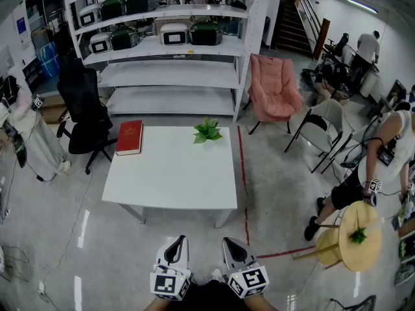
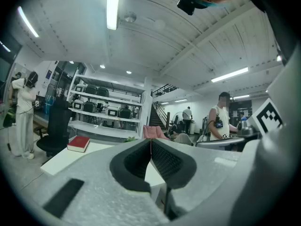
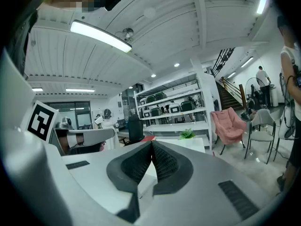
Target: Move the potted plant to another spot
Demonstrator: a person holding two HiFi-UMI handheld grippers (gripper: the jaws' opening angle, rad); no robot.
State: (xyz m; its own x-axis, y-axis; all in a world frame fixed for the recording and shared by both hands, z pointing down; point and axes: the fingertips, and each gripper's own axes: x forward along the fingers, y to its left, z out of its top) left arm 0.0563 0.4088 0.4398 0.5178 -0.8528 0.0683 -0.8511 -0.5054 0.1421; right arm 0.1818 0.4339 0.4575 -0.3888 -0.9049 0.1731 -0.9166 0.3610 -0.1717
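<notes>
A small green potted plant point(image 1: 207, 131) stands near the far right edge of the white table point(image 1: 172, 173); it also shows as a green tuft point(image 3: 187, 134) in the right gripper view. My left gripper point(image 1: 175, 243) and right gripper point(image 1: 232, 244) hang side by side well short of the table's near edge, both far from the plant. Each has its jaws pressed together with nothing between them. The left gripper point(image 2: 150, 141) and right gripper point(image 3: 152, 142) tips point toward the table.
A red book point(image 1: 130, 137) lies on the table's far left corner. Behind stand white shelves point(image 1: 172, 76), a black office chair point(image 1: 84, 112) and a pink chair point(image 1: 275, 89). A red floor line point(image 1: 244, 180) runs right of the table. A person point(image 1: 382, 161) stands by a round wooden table point(image 1: 360, 238).
</notes>
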